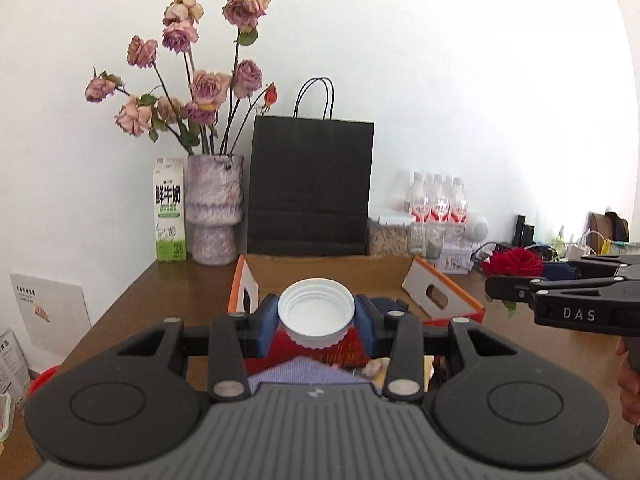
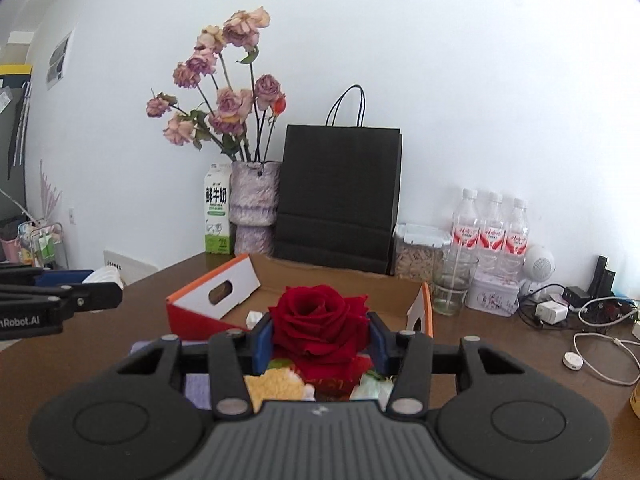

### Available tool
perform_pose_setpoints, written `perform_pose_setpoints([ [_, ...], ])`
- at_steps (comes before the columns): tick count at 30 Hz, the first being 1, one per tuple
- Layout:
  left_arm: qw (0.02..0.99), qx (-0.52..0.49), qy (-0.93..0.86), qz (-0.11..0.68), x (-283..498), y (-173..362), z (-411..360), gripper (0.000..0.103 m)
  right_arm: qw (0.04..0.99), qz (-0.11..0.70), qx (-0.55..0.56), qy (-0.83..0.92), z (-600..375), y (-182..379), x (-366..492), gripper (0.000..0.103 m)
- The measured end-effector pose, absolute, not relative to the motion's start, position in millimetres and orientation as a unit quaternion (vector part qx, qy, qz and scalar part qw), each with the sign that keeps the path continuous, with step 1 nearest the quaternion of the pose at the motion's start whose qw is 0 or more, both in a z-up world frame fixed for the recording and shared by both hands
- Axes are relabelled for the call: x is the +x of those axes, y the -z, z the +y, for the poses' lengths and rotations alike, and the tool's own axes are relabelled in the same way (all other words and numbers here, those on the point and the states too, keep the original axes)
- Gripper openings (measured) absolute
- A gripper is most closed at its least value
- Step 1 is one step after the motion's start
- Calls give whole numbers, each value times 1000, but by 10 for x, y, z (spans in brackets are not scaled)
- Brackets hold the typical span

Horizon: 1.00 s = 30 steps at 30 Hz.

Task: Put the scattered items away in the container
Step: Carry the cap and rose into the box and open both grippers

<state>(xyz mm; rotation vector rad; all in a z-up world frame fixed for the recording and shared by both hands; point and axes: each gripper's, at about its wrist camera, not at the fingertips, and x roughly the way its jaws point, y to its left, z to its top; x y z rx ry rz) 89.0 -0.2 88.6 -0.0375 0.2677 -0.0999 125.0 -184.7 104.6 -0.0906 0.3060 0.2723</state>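
Note:
My left gripper (image 1: 316, 320) is shut on a white plastic lid (image 1: 316, 309), open side up, held above the near part of the cardboard box (image 1: 332, 270) with orange flaps. My right gripper (image 2: 320, 338) is shut on a red rose (image 2: 318, 322) and holds it above the same box (image 2: 352, 286). The rose and right gripper also show at the right of the left wrist view (image 1: 514, 263). The left gripper shows at the left edge of the right wrist view (image 2: 80, 300). Under the grippers lie a purple cloth (image 1: 304, 372), a yellow item (image 2: 276, 386) and other small items.
At the back of the brown table (image 1: 132, 304) stand a milk carton (image 1: 170, 210), a vase of dried roses (image 1: 214, 208), a black paper bag (image 1: 310, 188), water bottles (image 2: 490, 228), a food container (image 2: 418, 250) and a glass (image 2: 452, 284). Chargers and cables (image 2: 592, 320) lie at the right.

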Motion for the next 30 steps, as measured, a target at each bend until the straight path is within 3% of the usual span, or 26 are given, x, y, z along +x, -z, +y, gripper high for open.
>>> perform_pose_setpoints([
  [12, 988, -84, 22, 126, 2123, -1119, -42, 41, 980, 167, 0, -111, -1818, -1103, 2483, 46],
  [25, 955, -79, 8, 286, 3158, -329, 259, 41, 948, 307, 2, -83, -1893, -233, 3418, 46],
  [30, 947, -59, 7, 315, 3230, -186, 201, 41, 945, 312, -4, -98, -1834, -184, 3375, 46],
])
